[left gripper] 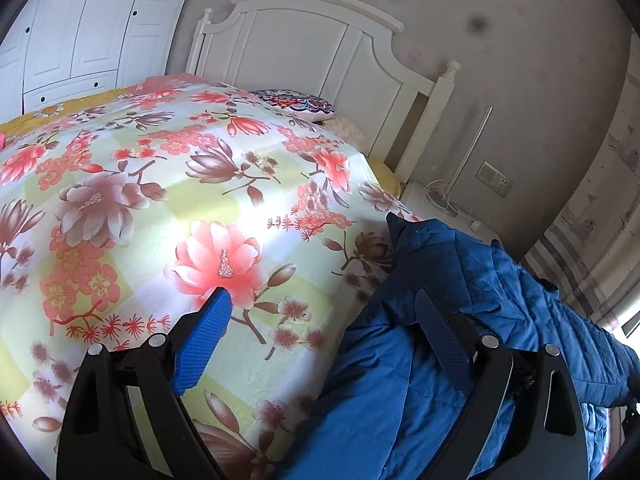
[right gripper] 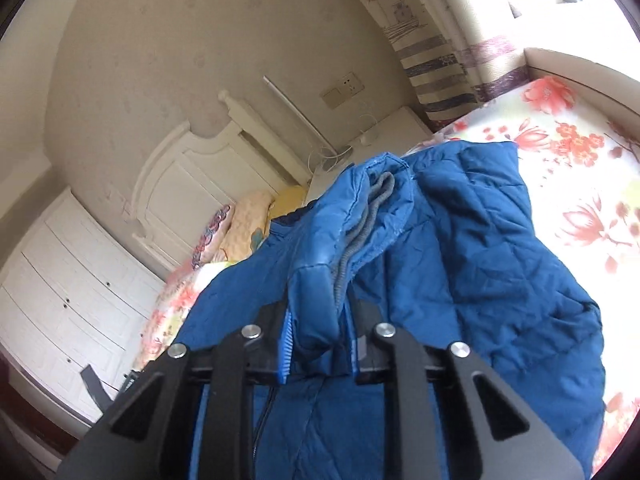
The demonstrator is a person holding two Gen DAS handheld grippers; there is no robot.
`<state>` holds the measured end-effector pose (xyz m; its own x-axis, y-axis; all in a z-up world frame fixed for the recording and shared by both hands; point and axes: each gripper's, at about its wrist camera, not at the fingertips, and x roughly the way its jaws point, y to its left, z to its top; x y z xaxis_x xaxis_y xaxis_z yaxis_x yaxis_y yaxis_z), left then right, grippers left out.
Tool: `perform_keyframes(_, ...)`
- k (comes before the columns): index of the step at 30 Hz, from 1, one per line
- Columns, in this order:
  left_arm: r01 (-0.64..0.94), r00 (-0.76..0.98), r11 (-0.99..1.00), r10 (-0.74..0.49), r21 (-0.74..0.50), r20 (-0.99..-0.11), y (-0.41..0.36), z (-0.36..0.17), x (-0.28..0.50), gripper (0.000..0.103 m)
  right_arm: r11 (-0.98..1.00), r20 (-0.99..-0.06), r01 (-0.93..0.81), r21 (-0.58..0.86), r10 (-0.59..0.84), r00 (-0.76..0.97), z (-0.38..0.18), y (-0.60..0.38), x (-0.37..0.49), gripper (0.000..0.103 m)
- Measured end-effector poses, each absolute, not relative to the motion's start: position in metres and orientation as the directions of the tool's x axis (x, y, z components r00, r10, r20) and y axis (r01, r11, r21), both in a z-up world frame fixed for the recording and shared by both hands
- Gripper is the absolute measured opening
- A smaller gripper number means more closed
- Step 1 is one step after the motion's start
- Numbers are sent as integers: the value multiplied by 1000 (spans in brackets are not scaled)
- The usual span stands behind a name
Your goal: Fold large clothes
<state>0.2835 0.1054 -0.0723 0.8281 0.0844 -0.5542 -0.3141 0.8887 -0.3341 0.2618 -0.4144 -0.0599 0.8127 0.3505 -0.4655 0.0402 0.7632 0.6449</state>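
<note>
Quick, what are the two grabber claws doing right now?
Left gripper: open, holding nothing, over the edge of the blue jacket.
Right gripper: shut on a fold of the blue jacket.

A home bedroom is shown. A bed [left gripper: 168, 184] under a floral cover is set against a white headboard [left gripper: 304, 44] at twelve o'clock, with pillows [left gripper: 296, 104] laid beside it. White wardrobe doors [left gripper: 76, 28] are seen at ten o'clock, a wall socket [left gripper: 494, 178] at three o'clock, and striped curtains [right gripper: 436, 72] at one o'clock.
</note>
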Motion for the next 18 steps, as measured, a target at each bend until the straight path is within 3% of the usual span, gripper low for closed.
perform_keyframes(3, -312, 828, 891, 85, -329, -555, 104, -72, 284, 92, 798, -590, 152, 583, 288, 754, -83, -423, 270, 26)
perform_keyframes(5, -314, 831, 888, 87, -335, -549, 105, -72, 282, 94, 797, -616, 196, 572, 259, 744, -93, -425, 267, 37)
perform_keyframes(7, -317, 832, 886, 88, -339, -548, 106, -72, 281, 94, 814, -603, 211, 542, 201, 772, -81, -420, 263, 59)
perform_keyframes(10, -319, 827, 887, 88, -335, -555, 106, -73, 283, 94, 880, -518, 240, 411, 9, 855, -46, -404, 242, 62)
perform_keyframes(12, -316, 828, 890, 90, -329, -553, 105, -72, 282, 94, 947, -471, 168, 273, -21, 882, -26, -377, 244, 63)
perform_keyframes(16, -319, 829, 889, 93, -330, -551, 105, -72, 282, 94, 997, -587, 64, 49, -23, 809, -43, -331, 280, 64)
perform_keyframes(18, -324, 831, 885, 98, -334, -548, 106, -71, 280, 94, 996, -710, 62, -60, -86, 699, -81, -319, 304, 69)
